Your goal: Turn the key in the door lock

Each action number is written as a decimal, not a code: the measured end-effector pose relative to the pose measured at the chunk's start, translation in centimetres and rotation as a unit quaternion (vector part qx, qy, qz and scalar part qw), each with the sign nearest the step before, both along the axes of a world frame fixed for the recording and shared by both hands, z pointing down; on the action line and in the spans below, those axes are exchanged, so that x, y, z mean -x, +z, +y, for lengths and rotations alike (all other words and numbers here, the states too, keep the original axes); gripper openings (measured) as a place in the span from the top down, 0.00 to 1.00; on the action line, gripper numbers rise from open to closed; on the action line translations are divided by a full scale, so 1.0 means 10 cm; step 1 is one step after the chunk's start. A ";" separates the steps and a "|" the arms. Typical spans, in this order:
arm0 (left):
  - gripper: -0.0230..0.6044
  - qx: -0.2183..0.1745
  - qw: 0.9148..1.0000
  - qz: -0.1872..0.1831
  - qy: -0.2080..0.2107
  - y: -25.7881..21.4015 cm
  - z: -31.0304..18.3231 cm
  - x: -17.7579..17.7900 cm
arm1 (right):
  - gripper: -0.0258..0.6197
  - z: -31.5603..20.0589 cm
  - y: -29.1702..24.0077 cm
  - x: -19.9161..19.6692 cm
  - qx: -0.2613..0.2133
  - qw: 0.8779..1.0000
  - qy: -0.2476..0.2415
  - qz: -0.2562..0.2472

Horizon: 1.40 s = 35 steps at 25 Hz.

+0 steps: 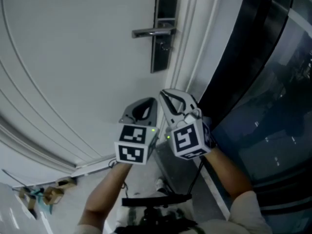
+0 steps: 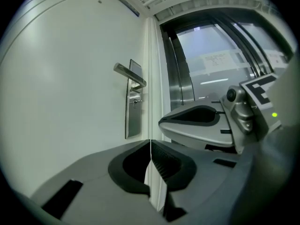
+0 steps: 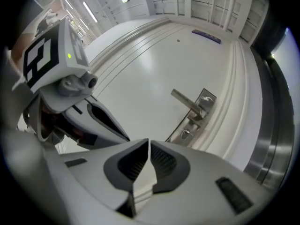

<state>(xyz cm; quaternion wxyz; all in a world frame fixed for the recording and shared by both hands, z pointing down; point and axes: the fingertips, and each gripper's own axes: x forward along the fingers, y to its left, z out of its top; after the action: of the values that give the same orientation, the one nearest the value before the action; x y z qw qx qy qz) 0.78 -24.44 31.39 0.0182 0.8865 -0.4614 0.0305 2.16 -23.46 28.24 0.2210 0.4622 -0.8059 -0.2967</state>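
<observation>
Left tongs (image 2: 150, 142) are filling the bottom of their own view. Their jaws are standing closed, tips meeting in a thin seam, with nothing caught between them. Right tongs (image 3: 149, 143) are sitting much the same: the tips are resting together with at most a hairline slit, gripping nothing and touching nothing.

From the head view, the two are hanging side by side, the right just at 3 o'clock of the left and almost touching it. Both are pointing toward 12 o'clock at the door (image 1: 73, 57) and staying well apart from it. Marker cubes (image 1: 131, 144) are facing the camera at the rear of each.

At 12 o'clock from the tongs, the lock (image 1: 165, 47) is sitting on the steel plate (image 1: 162, 62) near the door's edge. It is lying just under the handle (image 1: 153, 32), which is reaching toward 9 o'clock. Something small is showing at the lock, too tiny to tell whether it is a key. Dark glass (image 1: 273, 106) is running along at 3 o'clock.
</observation>
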 end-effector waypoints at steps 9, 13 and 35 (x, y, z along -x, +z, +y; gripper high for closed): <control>0.93 -0.008 0.999 0.007 -0.036 -0.18 -0.35 -0.18 | 0.89 -0.50 -0.44 -0.18 -0.105 0.984 -0.011 0.142; 0.93 -0.010 0.999 0.008 -0.048 -0.22 -0.50 -0.20 | 0.89 -0.74 -0.62 -0.19 -0.155 0.968 -0.008 0.196; 0.93 -0.016 0.999 0.009 -0.045 -0.27 -0.70 -0.02 | 0.93 -1.47 -0.65 -0.24 -0.125 0.967 0.040 0.216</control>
<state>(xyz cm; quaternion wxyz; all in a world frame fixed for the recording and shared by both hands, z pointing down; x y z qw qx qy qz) 0.95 -31.42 28.72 0.0098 0.8651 -0.5013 0.0142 4.57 -38.13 21.72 0.3420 0.4425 -0.6764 -0.4792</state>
